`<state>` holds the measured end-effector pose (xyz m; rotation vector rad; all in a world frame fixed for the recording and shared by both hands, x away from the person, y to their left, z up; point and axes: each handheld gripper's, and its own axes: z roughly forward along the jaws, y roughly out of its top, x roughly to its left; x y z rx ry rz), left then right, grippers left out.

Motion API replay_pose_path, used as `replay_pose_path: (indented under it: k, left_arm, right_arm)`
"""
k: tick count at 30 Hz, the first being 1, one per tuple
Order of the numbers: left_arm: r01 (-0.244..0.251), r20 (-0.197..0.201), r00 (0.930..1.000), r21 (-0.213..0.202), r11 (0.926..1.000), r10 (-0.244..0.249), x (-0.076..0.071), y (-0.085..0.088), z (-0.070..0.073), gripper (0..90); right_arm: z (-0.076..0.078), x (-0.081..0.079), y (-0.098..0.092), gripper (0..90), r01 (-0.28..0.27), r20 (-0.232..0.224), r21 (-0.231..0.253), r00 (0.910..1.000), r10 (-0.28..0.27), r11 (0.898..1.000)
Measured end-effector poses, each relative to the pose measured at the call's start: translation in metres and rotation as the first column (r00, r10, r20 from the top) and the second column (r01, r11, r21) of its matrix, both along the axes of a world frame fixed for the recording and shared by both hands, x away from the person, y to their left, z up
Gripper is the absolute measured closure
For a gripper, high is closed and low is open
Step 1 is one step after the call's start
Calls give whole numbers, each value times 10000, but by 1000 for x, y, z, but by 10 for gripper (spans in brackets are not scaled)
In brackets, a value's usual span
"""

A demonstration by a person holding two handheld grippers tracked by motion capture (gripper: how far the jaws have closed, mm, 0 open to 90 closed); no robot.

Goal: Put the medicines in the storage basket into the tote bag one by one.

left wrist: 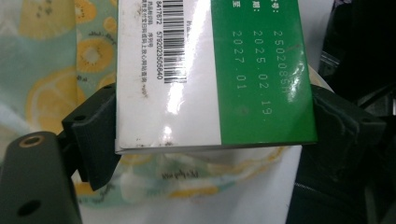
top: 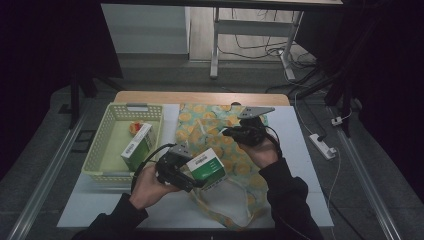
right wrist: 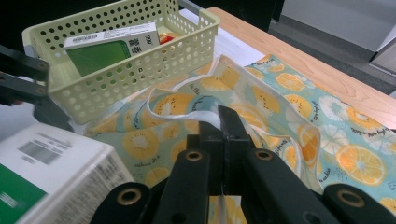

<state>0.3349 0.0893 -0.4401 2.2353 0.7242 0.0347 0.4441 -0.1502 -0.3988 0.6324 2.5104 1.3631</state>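
A person's left gripper (top: 196,181) clamped a green-and-white box (top: 208,165) just above the fruit-print cloth bag (top: 227,150), whose white handle (right wrist: 187,116) the right gripper (top: 231,133) pinched tight; lifting that edge higher would probably let the box slide in cleanly.

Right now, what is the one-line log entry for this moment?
left gripper: shut on green-and-white box | right gripper: shut on bag handle | fruit-print bag: flat on table | basket: second box inside
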Motion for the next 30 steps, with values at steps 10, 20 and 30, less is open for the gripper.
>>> replay_pose_path:
  k: [10,20,30]
  left_arm:
    - [-203,18,9998,582,9981,203,21,-25,-10,152]
    - [-604,-154,9980,491,9970,612,46,-36,-17,151]
    - [-1311,-201,9909,797,9882,1331,69,-44,-26,150]
  right_arm:
    - [0,0,0,900,-44,52,-11,10000,45,10000]
    - [-1,-1,1,900,-48,-8,-35,10000,48,10000]
    - [-3,-1,2,900,-68,-23,-97,10000,68,9999]
